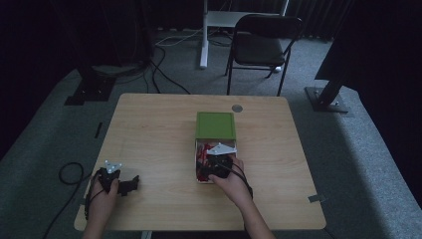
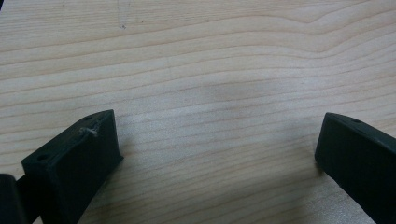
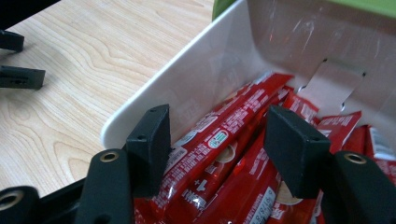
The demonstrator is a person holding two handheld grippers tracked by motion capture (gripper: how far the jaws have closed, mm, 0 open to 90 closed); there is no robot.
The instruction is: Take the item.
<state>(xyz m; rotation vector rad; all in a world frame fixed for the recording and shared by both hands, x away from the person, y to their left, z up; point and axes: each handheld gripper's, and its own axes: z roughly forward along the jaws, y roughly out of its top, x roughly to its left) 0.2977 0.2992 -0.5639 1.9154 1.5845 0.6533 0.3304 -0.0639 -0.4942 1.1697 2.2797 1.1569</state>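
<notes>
Right gripper (image 3: 215,149) sits in the white box (image 3: 154,98), jaws apart astride red sachets (image 3: 219,140), contact unclear; sachet ends cut off at 6 o'clock. Left gripper (image 2: 215,154) is open over bare table (image 2: 210,56).

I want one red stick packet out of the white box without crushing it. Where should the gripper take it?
Grip the top red packet across its narrow width, near mid-length, coming from above through the box's open top. It lies lengthwise along the wall; the right gripper's fingers already straddle it.
</notes>
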